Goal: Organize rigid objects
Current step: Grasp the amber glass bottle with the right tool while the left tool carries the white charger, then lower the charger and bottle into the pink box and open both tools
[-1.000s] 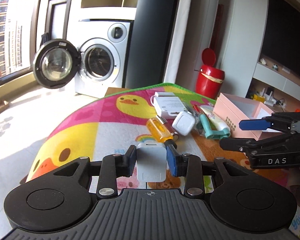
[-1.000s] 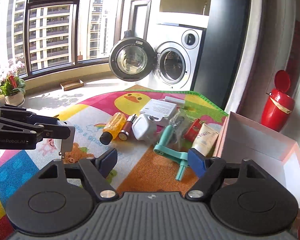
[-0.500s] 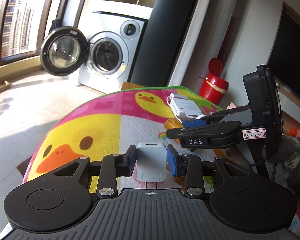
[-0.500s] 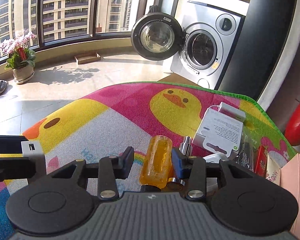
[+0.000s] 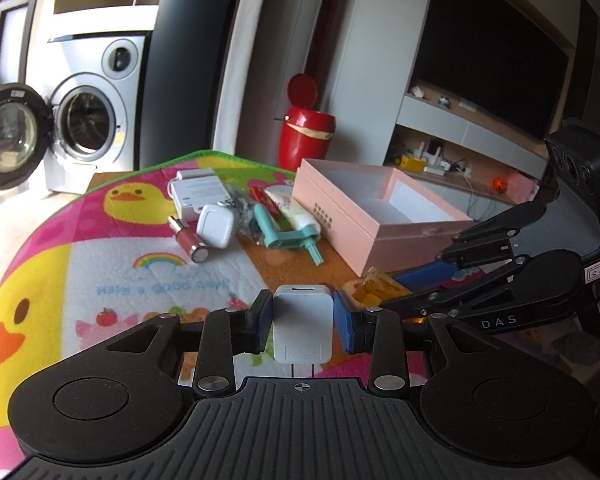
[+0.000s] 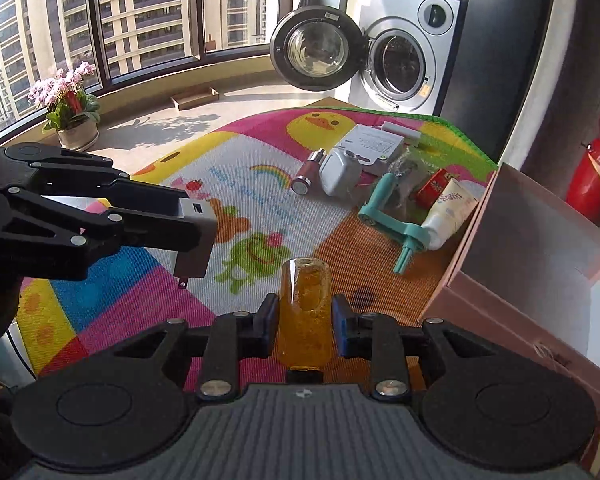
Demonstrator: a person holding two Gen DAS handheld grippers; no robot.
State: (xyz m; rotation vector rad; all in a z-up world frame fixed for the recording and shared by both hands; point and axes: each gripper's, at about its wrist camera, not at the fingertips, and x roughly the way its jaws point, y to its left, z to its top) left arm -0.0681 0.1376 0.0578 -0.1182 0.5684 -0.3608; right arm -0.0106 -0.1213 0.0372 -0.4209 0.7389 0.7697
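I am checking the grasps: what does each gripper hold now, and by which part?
The left gripper holds the white charger by its two side faces. The right gripper holds the amber bottle across the middle of its body.

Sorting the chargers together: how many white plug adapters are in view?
2. One white adapter is held in the left gripper; the other white adapter lies on the mat beside the red tube. Clutter may hide more.

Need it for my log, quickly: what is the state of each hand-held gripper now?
Left hand-held gripper: closed on white charger.
Right hand-held gripper: closed on amber bottle.
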